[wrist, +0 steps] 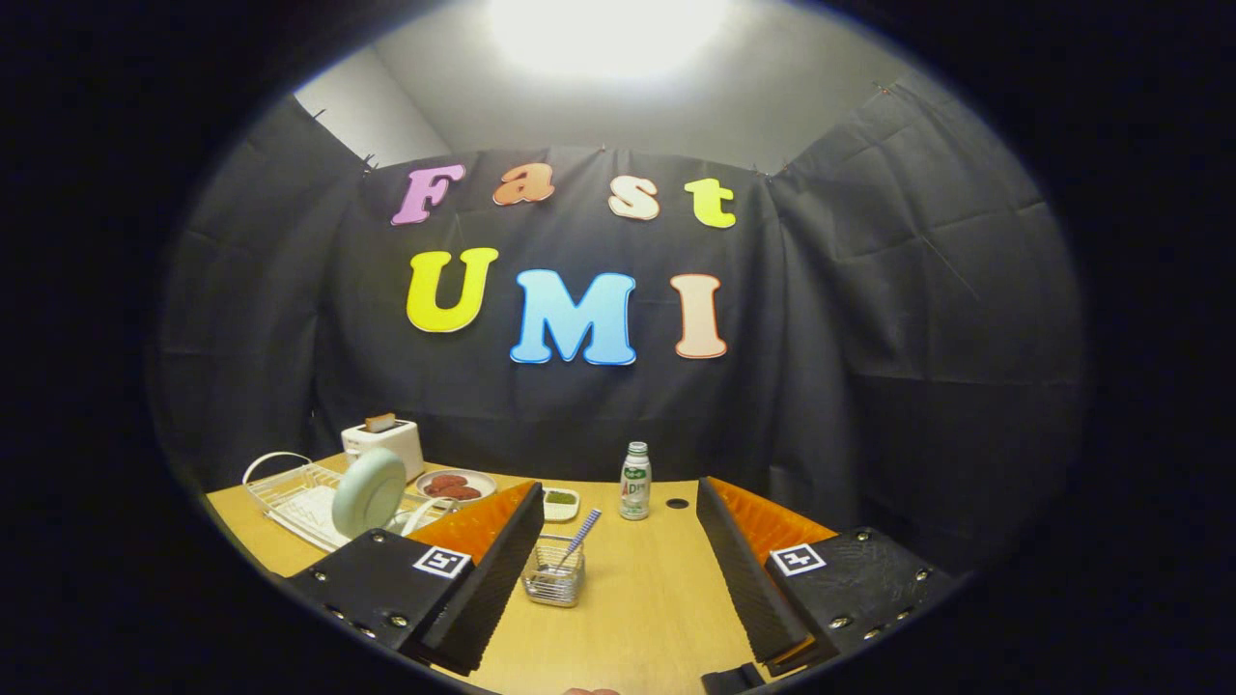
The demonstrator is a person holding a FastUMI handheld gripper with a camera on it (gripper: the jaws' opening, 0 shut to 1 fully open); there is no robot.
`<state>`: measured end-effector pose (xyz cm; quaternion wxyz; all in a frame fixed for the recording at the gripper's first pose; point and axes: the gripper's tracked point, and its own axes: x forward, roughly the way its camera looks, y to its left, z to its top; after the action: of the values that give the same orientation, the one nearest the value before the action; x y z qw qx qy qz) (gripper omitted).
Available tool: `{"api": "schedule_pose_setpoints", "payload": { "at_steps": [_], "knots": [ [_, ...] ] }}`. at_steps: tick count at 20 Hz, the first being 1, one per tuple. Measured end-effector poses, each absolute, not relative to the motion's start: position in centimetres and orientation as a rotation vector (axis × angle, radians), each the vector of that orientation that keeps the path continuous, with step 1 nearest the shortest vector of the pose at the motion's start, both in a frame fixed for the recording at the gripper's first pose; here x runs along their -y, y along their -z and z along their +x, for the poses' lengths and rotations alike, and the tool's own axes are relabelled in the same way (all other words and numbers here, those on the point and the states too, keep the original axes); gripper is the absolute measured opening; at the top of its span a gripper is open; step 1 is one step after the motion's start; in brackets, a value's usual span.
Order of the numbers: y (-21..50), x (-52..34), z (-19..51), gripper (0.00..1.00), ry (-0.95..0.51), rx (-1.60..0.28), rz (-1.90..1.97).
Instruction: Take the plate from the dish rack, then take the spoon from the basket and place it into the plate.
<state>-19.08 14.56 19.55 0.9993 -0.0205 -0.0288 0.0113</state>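
A pale green plate (369, 492) stands on edge in the white wire dish rack (290, 494), beyond and left of my left finger. A small wire basket (554, 576) sits on the wooden table just ahead, nearer the left finger. A spoon (580, 537) with a striped handle leans out of the basket. My gripper (618, 569) is open, fingers wide apart, nothing between them but table.
A white toaster (384, 441) with a slice of bread stands behind the rack. Beside it lie a plate of reddish food (455, 486) and a small white dish (560, 502) with something green. A bottle (634, 481) stands mid-table near a hole (677, 503) in the tabletop.
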Motion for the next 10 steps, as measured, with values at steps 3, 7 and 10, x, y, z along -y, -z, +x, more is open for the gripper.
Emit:
{"api": "schedule_pose_setpoints", "payload": {
  "at_steps": [3, 7, 10],
  "knots": [
    [-21.9, -19.2, -19.3, 0.97, -0.093, 0.078, -0.059],
    [-24.1, -25.0, -18.2, 0.97, -0.162, 0.1, -0.061],
    [-26.0, -28.1, -17.2, 0.97, -0.171, 0.137, -0.057]
  ]
}}
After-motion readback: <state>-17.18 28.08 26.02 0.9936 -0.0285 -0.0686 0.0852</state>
